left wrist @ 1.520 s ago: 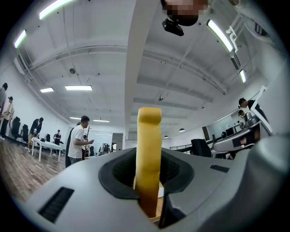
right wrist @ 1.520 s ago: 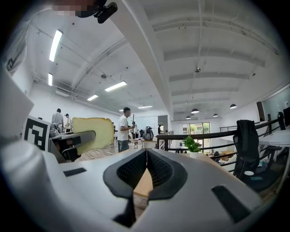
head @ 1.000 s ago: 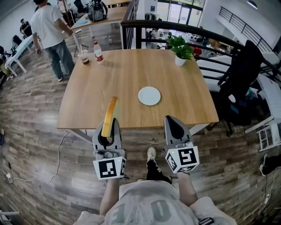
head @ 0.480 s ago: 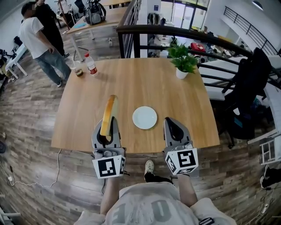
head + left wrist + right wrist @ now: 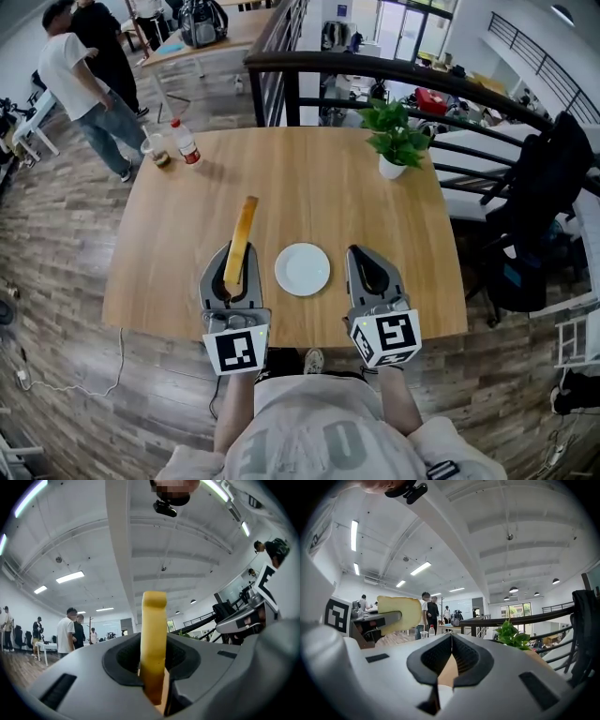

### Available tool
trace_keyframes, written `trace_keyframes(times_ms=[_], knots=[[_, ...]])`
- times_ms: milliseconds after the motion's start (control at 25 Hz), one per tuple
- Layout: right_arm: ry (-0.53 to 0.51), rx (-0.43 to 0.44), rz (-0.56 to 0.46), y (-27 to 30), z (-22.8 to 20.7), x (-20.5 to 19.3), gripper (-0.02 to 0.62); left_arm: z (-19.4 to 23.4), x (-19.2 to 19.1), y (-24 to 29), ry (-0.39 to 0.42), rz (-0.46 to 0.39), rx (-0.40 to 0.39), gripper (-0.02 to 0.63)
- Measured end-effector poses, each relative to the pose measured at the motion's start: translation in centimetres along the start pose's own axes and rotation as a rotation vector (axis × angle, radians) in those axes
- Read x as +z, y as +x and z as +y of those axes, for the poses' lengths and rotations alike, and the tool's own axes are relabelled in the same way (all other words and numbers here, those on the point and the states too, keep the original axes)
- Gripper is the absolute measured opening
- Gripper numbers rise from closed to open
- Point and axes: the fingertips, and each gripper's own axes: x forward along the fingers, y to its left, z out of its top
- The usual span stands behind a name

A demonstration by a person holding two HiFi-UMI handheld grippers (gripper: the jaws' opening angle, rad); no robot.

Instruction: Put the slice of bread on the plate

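I've carried both grippers forward over the table (image 5: pixel 309 169). The plate (image 5: pixel 302 269), well ahead of them a second ago, now lies between the left gripper (image 5: pixel 234 253) and the right gripper (image 5: pixel 365 255). The slice of bread (image 5: pixel 242 234) seems tilted slightly more rightward.

Bright, even indoor light fills all three views, coming from white strip lights (image 5: pixel 352 535) on the ceiling and from windows (image 5: pixel 513 610) at the far end. The table (image 5: pixel 309 178) is evenly lit, with only a faint, soft shadow beside the bottle (image 5: pixel 185 142). Every view is fisheye: straight lines bow toward the edges, and the corners of both gripper views go black. Close to the lens the bread (image 5: pixel 153 644) looks soft, the background sharper
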Motion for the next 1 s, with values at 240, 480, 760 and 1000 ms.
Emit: trace_keyframes(times_ms=[240,480,760,1000], knots=[[0.005,0.01,0.015,1.4,-0.8,-0.5,0.018,-1.0,-1.7,2.3,-0.027,0.038,-0.043,0.092],[0.042,0.003,0.051,2.6,-1.2,-1.6,0.017,-1.7,-4.2,3.8,0.018,0.136,-0.094,0.091],[0.076,-0.007,0.132,2.9,-1.9,-5.1,0.017,-4.2,-8.9,4.3,0.216,0.276,-0.154,0.091],[0.103,-0.039,0.208,1.9,-2.7,-7.9,0.018,-7.3,-13.9,4.6,0.44,0.378,-0.284,0.092]])
